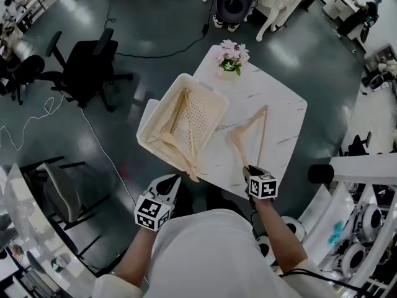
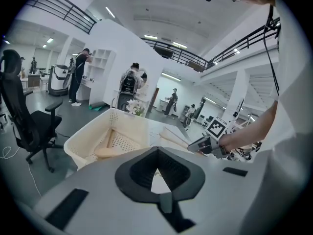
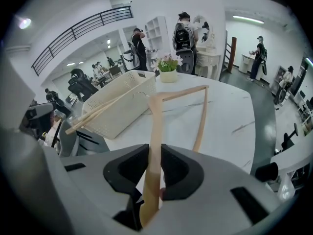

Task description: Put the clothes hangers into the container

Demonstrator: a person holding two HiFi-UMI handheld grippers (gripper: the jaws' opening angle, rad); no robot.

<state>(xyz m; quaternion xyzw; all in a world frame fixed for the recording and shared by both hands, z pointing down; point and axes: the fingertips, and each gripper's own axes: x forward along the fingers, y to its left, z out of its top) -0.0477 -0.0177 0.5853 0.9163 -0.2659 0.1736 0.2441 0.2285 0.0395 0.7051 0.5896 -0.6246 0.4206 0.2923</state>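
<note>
A cream perforated basket [image 1: 208, 93] sits on the left part of the white marble table [image 1: 282, 107]. Wooden hangers [image 1: 183, 129] lie in it, one poking out over its near rim. My right gripper [image 1: 249, 169] is shut on one arm of another wooden hanger [image 1: 253, 131], which reaches out over the table to the right of the basket. In the right gripper view that hanger [image 3: 156, 126] runs up from between the pads [image 3: 178, 168], with the basket [image 3: 122, 104] to the left. My left gripper [image 1: 170, 181] hovers by the basket's near corner, shut and holding nothing.
A small pot of pink flowers [image 1: 232, 59] stands at the table's far edge. A black office chair [image 1: 87, 67] is on the floor to the left, and a grey chair [image 1: 59, 191] nearer me. Shelving and equipment crowd the right side.
</note>
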